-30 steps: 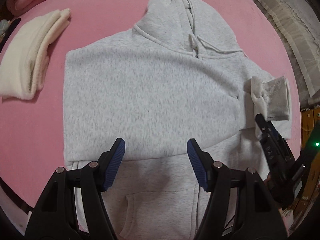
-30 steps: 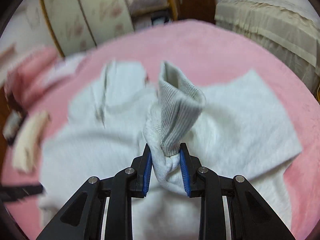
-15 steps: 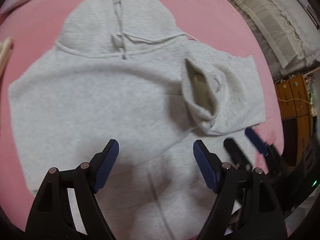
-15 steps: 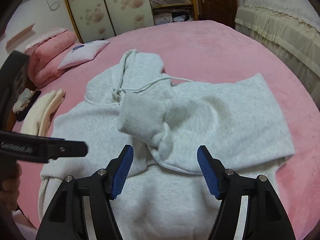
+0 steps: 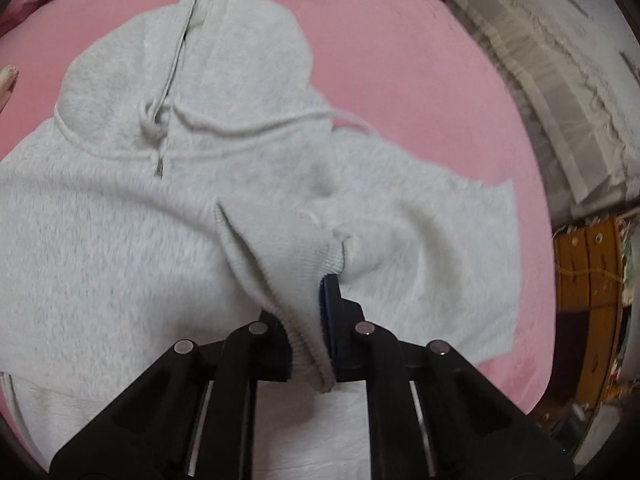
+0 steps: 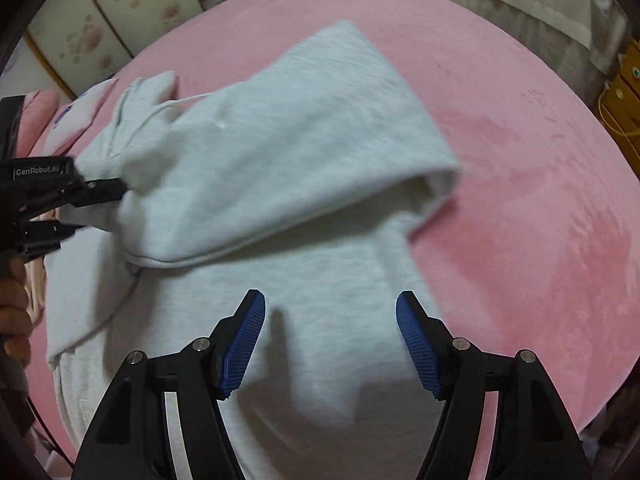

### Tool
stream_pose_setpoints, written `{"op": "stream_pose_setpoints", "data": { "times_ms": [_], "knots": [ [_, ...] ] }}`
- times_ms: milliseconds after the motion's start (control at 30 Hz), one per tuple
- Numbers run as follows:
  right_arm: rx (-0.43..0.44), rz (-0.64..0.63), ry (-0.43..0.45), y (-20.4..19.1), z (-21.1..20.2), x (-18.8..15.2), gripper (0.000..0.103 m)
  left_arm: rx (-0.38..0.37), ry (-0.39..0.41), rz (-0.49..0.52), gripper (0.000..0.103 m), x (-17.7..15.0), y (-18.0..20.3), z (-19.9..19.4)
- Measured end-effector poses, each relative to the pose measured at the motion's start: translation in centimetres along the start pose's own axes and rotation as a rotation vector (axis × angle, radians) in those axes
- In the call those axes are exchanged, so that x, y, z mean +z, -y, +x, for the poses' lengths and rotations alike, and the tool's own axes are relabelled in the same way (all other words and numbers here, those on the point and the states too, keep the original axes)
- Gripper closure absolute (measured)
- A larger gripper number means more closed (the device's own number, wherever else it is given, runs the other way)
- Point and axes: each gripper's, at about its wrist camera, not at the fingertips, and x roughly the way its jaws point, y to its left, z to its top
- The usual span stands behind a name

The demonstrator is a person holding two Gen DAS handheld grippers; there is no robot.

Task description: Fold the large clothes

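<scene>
Across the middle of the pink bed, a grey hoodie is spread with its hood toward the far edge. The ribbed cuff of one sleeve is pinched between the jaws of the left gripper, which are closing on the fabric. The right gripper is held wide over the body of the hoodie, near the bed's right edge, with nothing between its pads. The sleeve is seen folded across the chest, so the sleeve-folding step is judged to be in hand. The next move probably calls for the cuff to be drawn inward and laid flat, with the folded shoulder edge steadied or smoothed by the free gripper.
</scene>
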Motion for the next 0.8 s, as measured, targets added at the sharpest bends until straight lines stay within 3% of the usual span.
{"op": "stream_pose_setpoints", "data": {
  "times_ms": [100,233,367,433,533,567,667,700,733,800],
  "knots": [
    [0.001,-0.011,-0.024,2.8,0.6,0.5,0.034,-0.021,0.095,-0.01,0.095,1.3,1.5,-2.4],
    [0.021,-0.033,-0.038,6.3,0.6,1.5,0.034,-0.05,0.287,-0.042,0.096,3.7,2.1,-8.3],
    [0.052,-0.044,-0.044,8.7,1.2,2.5,0.034,0.007,0.391,-0.077,0.096,5.0,0.6,-12.2],
    [0.053,-0.081,-0.046,9.7,1.4,2.7,0.034,0.054,0.401,-0.112,0.096,5.2,-1.0,-13.1],
    [0.078,-0.14,-0.041,10.3,1.7,2.7,0.046,0.154,0.373,-0.169,0.096,4.3,-4.9,-13.2],
    [0.083,-0.175,-0.034,10.6,1.7,2.4,0.053,0.199,0.351,-0.192,0.096,3.8,-6.1,-12.5],
    [0.07,-0.259,-0.021,10.9,1.6,1.5,0.059,0.318,0.28,-0.264,0.096,1.3,-10.2,-10.2],
    [0.069,-0.293,-0.02,11.2,1.5,1.0,0.061,0.338,0.252,-0.286,0.096,0.6,-11.3,-9.0],
    [0.069,-0.313,-0.023,11.4,1.6,0.8,0.071,0.354,0.23,-0.303,0.096,0.1,-12.4,-8.2],
    [0.06,-0.341,-0.025,12.1,1.3,0.2,0.075,0.383,0.183,-0.348,0.096,-1.3,-14.3,-6.3]
  ]
}}
